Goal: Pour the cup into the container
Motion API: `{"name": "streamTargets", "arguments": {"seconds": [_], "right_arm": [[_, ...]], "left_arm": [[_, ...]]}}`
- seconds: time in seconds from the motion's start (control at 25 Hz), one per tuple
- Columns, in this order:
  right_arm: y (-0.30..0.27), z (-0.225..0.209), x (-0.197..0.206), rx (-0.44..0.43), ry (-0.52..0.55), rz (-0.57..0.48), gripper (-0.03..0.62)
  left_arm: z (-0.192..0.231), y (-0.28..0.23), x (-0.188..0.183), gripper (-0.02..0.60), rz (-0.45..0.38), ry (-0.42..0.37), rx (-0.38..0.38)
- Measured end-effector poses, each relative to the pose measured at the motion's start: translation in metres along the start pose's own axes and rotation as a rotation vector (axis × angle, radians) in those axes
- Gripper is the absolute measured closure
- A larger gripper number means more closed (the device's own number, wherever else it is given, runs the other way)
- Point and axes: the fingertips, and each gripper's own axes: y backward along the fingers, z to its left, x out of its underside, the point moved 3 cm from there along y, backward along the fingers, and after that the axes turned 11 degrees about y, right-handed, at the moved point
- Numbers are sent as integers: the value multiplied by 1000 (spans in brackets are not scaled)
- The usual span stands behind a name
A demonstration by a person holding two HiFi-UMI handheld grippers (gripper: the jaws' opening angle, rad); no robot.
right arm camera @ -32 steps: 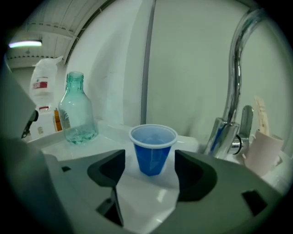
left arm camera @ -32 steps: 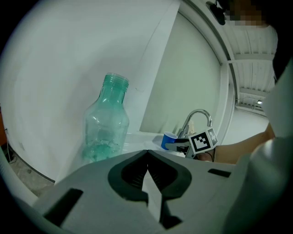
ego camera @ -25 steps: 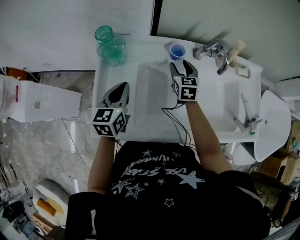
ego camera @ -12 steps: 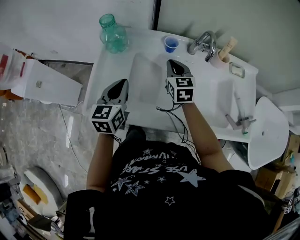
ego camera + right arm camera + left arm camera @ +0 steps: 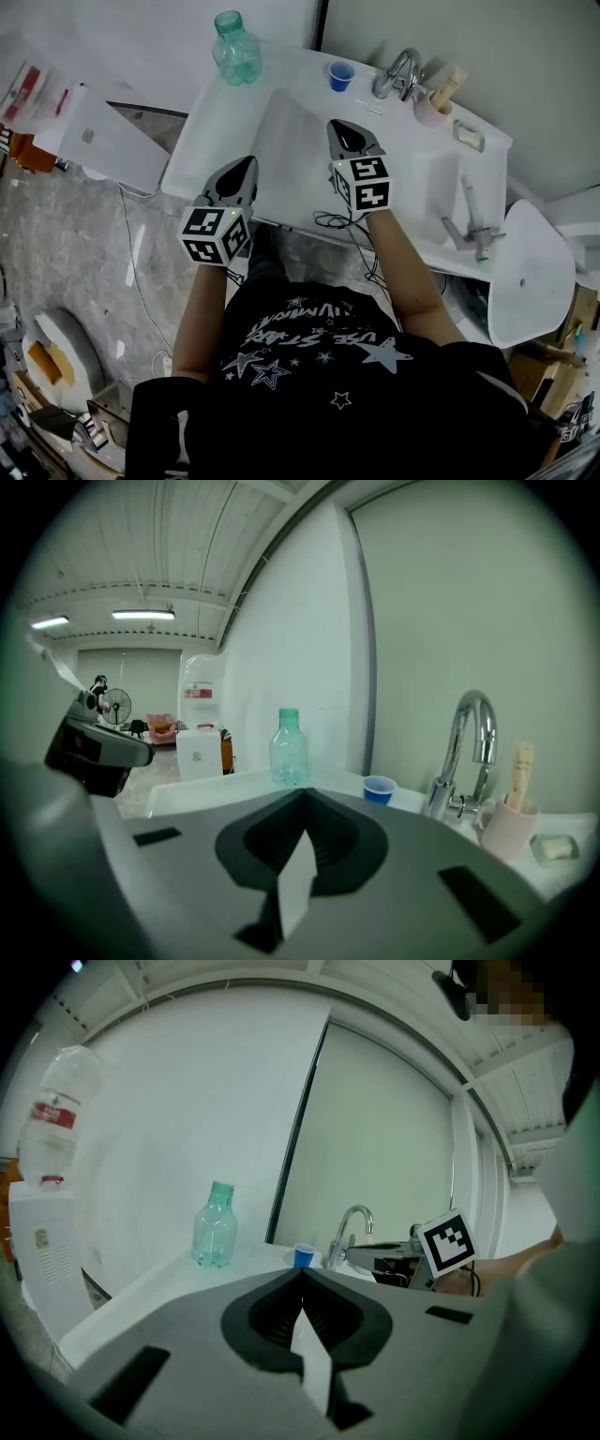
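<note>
A small blue cup (image 5: 341, 75) stands at the back of the white counter, left of the tap; it also shows as the cup (image 5: 303, 1256) and the cup (image 5: 379, 788). A clear green bottle (image 5: 236, 49) stands at the back left corner. A pale rectangular basin or tub (image 5: 286, 141) lies between the grippers; I cannot tell which. My right gripper (image 5: 339, 127) hovers over it, shut and empty, well short of the cup. My left gripper (image 5: 246, 167) is shut and empty near the counter's front edge. Both pairs of jaws meet tip to tip: left gripper (image 5: 302, 1274), right gripper (image 5: 305, 794).
A chrome tap (image 5: 398, 73), a pink tumbler (image 5: 433, 105) holding a brush and a soap dish (image 5: 469, 134) line the counter's back right. A second small tap (image 5: 473, 230) sits at the right end. A white appliance (image 5: 103, 141) stands left of the counter.
The right gripper's jaws have gone from open to shut with nothing in them. Both grippers have drawn back from the cup toward the counter's front edge, and the head view has shifted.
</note>
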Motion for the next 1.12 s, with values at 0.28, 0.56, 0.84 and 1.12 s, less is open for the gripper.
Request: {"name": "streamTargets", "arguments": {"seconds": [0.28, 0.56, 0.84, 1.12], "right_arm": [[50, 13, 0, -31, 25, -34, 588], [87, 18, 9, -56, 33, -49, 589], [118, 27, 14, -86, 43, -71, 589], [135, 34, 20, -112, 18, -80, 588]], "left_arm": [[-31, 36, 19, 571, -35, 13, -38], [-61, 62, 36, 571, -50, 15, -69], [-83, 86, 52, 571, -57, 23, -102], [-95, 104, 61, 571, -60, 32, -116]]}}
